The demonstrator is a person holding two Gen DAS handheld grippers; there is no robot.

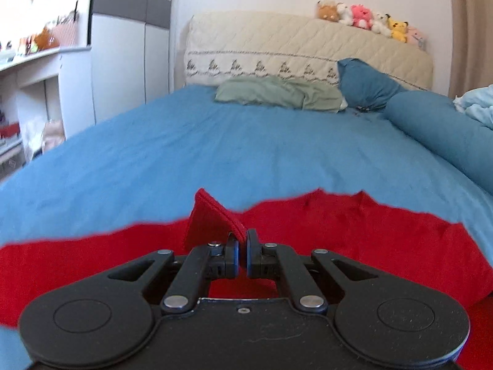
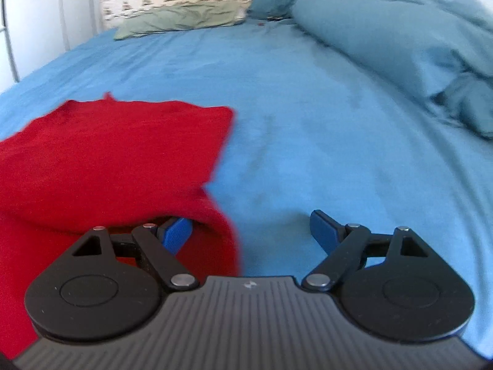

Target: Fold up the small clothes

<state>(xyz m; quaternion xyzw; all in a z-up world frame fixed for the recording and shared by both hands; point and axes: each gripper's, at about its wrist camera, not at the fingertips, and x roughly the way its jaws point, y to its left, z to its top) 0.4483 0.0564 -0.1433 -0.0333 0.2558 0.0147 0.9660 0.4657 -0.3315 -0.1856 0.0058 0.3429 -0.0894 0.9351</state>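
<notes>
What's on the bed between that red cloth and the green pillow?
Only bare blue sheet lies between the red garment and the green pillow, as the left wrist view shows.

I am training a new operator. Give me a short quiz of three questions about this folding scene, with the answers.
1. True or false: the left gripper is shut on the red garment.
2. How do the jaws of the right gripper stand? A) wide apart B) closed C) out of view
3. Fill in: the garment lies on a ____ bed sheet.

Key: 1 true; 2 A; 3 blue.
</notes>
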